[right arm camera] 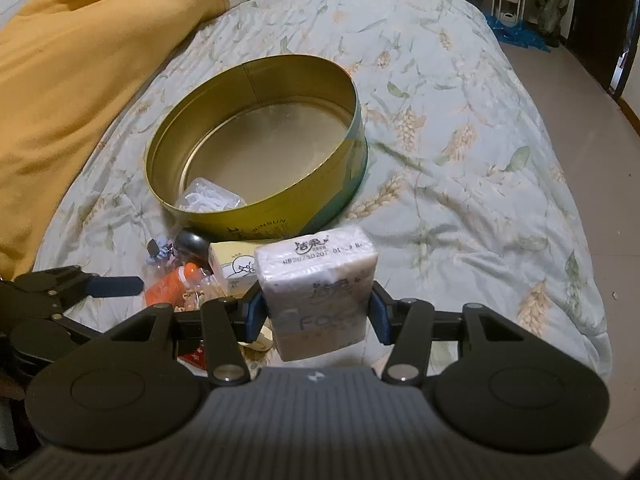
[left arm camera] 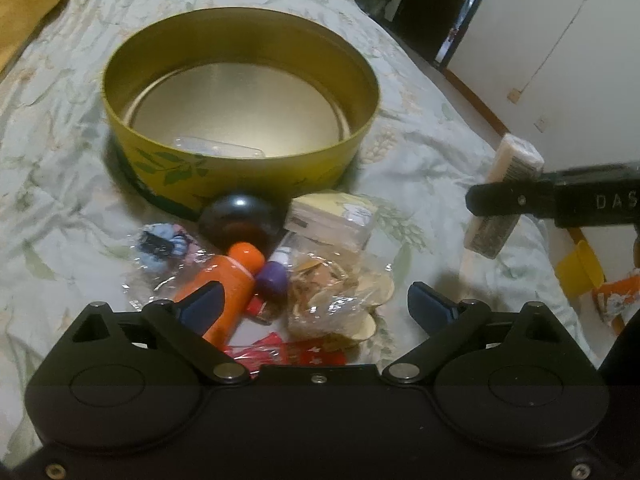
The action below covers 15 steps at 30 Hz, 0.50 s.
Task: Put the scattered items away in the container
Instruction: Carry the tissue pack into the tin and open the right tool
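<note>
Right gripper (right arm camera: 318, 312) clamps tissue pack (right arm camera: 316, 280), apparently above bed (right arm camera: 460, 160).

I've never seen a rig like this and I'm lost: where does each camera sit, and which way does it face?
Left wrist: on the left gripper, open, angled down at the scattered items, with the right gripper's finger at the side.
Right wrist: on the right gripper, which clamps a white tissue pack; the left gripper shows at the left edge.
Both show the round gold tin on the floral bedspread.

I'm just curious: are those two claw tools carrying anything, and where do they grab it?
The right gripper pinches a white plastic-wrapped tissue pack by its two side faces, low down. The left gripper is open, holding nothing.
</note>
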{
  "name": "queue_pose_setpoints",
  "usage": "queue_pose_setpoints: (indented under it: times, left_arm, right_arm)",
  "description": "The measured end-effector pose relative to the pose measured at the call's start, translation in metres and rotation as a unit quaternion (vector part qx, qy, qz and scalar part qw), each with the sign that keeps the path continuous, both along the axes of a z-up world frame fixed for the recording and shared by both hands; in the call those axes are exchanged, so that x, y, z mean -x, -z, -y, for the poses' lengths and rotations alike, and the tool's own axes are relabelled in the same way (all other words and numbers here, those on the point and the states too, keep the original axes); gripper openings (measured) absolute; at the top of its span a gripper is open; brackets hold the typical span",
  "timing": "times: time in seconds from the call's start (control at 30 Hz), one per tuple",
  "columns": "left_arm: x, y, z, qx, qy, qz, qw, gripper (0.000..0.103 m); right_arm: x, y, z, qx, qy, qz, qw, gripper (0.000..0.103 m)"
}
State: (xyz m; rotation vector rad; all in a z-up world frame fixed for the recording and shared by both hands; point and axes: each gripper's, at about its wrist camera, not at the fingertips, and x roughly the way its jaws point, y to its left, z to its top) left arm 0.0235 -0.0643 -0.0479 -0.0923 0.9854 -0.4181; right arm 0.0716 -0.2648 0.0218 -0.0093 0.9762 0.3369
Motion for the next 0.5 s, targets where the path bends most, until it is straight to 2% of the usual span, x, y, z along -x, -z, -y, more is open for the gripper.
queue_pose_setpoints:
  times: [0.2, 0.3, 0.4, 0.43, 0.5]
  left_arm:
    - [0.002, 0.005, 0.013, -0.013, 0.02, 0.011, 0.9997, 0.094]
    - [0.0, 0.01, 0.016, -0.021, 0.017, 0.005, 0.9996, 0.088]
    - [-0.002, 0.015, 0.014, -0.019, 0.013, -0.006, 0.9997, 0.059]
    - [-0.003, 0.016, 0.012, -0.014, 0.012, -0.012, 0.9998, 0.045]
    - [-0.005, 0.015, 0.008, 0.0, 0.008, -0.021, 0.9998, 0.039]
  right_arm:
    - [0.0, -0.001, 0.0, 0.006, 0.002, 0.005, 1.0, 0.055]
    - [0.001, 0.0, -0.001, 0.008, 0.001, 0.006, 1.0, 0.055]
    - [0.001, 0.0, -0.001, 0.008, 0.0, 0.006, 1.0, 0.055]
    - [0.001, 0.0, -0.001, 0.009, 0.0, 0.007, 1.0, 0.055]
    - [0.001, 0.0, -0.002, 0.01, 0.0, 0.008, 1.0, 0.055]
